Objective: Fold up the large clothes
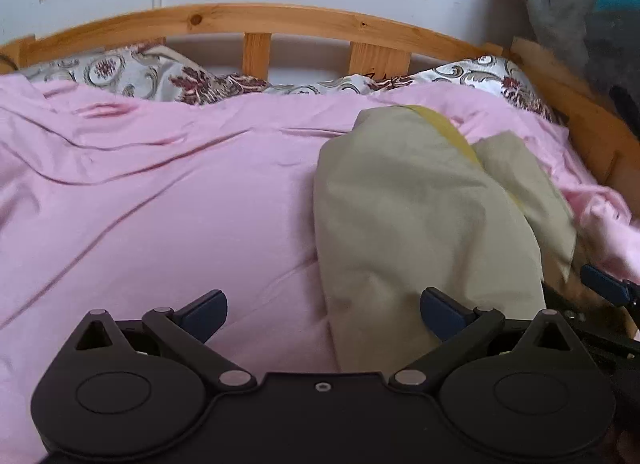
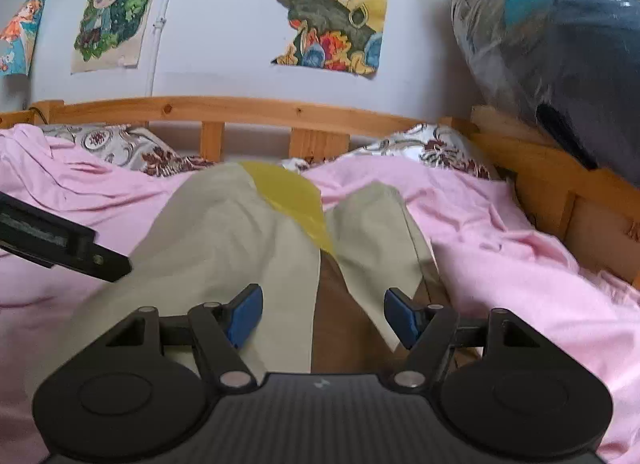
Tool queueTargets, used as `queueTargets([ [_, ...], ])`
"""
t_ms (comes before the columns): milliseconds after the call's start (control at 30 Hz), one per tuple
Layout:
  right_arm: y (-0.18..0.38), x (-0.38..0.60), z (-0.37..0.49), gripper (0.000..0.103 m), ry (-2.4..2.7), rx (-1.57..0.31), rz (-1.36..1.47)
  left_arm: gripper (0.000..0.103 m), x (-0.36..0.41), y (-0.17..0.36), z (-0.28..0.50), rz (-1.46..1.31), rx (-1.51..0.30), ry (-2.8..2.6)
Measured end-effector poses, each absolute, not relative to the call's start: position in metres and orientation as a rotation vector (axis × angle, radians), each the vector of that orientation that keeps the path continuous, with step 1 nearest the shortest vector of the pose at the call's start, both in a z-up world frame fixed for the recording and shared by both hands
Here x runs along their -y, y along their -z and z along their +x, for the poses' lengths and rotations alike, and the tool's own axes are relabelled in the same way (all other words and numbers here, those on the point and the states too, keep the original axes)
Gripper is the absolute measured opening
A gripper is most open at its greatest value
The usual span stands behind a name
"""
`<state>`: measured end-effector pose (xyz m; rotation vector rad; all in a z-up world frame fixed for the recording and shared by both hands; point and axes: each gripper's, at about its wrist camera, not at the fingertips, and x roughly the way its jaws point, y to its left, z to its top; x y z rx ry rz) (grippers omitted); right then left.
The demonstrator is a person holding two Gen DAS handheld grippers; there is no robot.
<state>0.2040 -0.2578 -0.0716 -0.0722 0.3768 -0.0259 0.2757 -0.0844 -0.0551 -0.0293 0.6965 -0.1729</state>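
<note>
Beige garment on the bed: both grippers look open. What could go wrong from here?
1. The beige garment lies bunched, with a yellow strip and brown inner layer exposed; a fold made now may lock in wrinkles.
2. The right gripper is open over two overlapping layers and could pinch only one.
3. The pink sheet is loose and wrinkled; the left gripper, open over it, might snag it.

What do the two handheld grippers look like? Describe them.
Both match: the left gripper and right gripper have black bodies with two round housings, black linkage arms on silver pivot pins, and blue finger pads. No cables or sleeves show.
</note>
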Motion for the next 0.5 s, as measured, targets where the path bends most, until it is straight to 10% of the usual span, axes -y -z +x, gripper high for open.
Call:
queueTargets([
  [500, 0.053, 0.256, 0.201, 0.082, 0.03, -0.288, -0.102, 0.102, 0.076, 0.034, 0.258, -0.048, -0.704, 0.131],
])
